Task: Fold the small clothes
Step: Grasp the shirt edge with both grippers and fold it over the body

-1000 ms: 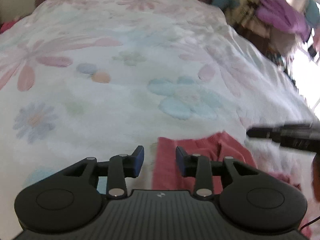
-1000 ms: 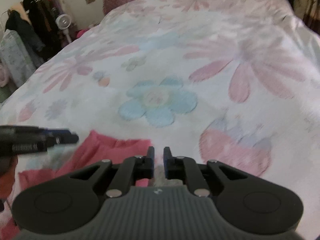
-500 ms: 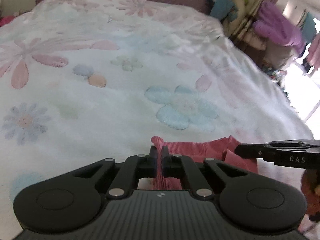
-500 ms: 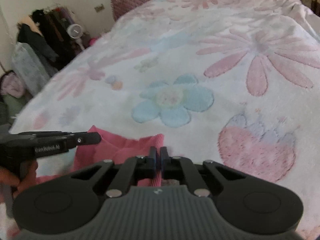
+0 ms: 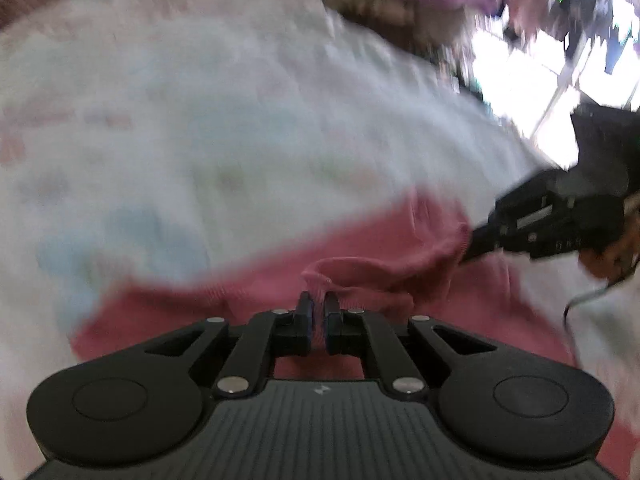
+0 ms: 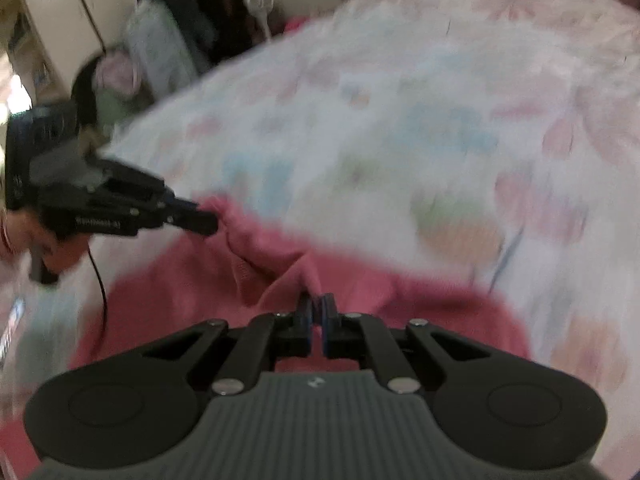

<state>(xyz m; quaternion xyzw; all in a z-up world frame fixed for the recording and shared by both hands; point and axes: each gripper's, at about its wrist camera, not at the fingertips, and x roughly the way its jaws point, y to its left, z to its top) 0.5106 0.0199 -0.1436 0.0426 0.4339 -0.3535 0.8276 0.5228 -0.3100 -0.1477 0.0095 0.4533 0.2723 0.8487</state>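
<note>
since a moment ago you've lifted both pinched corners of the pink garment [image 5: 400, 248] off the floral bedspread [image 5: 240, 100] and swung them, and both views have gone smeared with motion, so the fold is under way rather than being set up. your left gripper [image 5: 316, 320] has its jaws nearly closed with only a thin ridge of pink cloth between them, and a little hump of fabric stands up just beyond the tips. your right gripper [image 6: 315, 318] is in the same state, jaws almost together on a raised pleat of the same garment [image 6: 280, 276]. each view also shows the other tool biting the cloth: the right one comes in from the right side of the garment in the left view [image 5: 560, 220], the left one from the garment's left in the right view [image 6: 120, 208]. the garment lies on the bedspread directly under and in front of both tools, with one edge held up between the two grips and the rest trailing back toward you. its long axis seems to run side to side, roughly along the line from one gripper to the other, though the blur hides the hem and any sleeves or legs, so you cannot tell which end is which. judging from this, the held edge is being carried over the body of the garment; keep the two grips level and evenly spaced so the fold line lands straight.
</note>
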